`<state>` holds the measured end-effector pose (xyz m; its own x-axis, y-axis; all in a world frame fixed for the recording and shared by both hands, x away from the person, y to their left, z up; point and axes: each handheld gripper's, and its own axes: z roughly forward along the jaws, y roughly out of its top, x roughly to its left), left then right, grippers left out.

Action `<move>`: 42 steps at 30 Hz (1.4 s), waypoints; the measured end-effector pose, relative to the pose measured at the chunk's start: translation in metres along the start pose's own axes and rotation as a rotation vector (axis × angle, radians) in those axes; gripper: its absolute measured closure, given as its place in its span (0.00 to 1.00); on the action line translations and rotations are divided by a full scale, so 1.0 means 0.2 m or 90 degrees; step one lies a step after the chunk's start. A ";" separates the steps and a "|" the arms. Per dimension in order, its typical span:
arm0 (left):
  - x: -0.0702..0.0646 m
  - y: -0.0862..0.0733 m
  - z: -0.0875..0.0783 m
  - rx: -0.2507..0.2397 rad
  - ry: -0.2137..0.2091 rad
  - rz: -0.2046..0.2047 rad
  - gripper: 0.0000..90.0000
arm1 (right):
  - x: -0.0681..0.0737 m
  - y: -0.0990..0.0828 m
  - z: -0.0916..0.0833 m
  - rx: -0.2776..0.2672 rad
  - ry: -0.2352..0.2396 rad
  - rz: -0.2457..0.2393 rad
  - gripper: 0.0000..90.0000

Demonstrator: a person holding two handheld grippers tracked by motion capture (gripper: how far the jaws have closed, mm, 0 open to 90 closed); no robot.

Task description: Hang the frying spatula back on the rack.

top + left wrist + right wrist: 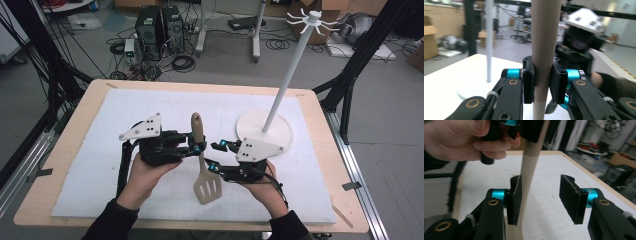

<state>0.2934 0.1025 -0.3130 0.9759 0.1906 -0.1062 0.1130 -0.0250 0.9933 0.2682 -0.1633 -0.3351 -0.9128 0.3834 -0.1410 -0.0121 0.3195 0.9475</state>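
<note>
While your left claw (541, 80) clamps the spatula (202, 165) handle upright above the counter (65, 150), draw your open right claw (541, 200) clear without knocking the handle.

claws (541, 83): black, blue joints, brass pivots | top plates: pale grey, screwed | sleeves: dark

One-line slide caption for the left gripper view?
Left tongs clamped on the beige spatula handle, with the white stand pole behind.
</note>
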 end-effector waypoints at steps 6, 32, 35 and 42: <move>-0.03 0.04 0.02 0.021 -0.064 0.028 0.84 | 0.00 0.02 0.01 -0.022 0.077 0.005 0.54; -0.01 0.11 0.03 0.018 -0.214 0.047 0.84 | 0.01 0.05 0.00 -0.072 0.229 0.022 0.86; -0.02 0.11 0.04 0.014 -0.199 0.056 0.83 | 0.00 0.05 0.00 -0.074 0.217 0.022 0.87; 0.00 0.13 -0.04 0.009 -0.145 0.036 0.50 | -0.03 0.05 -0.03 -0.083 0.184 0.036 0.88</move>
<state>0.2955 0.1092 -0.2871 0.9975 -0.0377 -0.0598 0.0582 -0.0428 0.9974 0.2711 -0.1668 -0.3238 -0.9914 0.1295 -0.0169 0.0074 0.1844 0.9828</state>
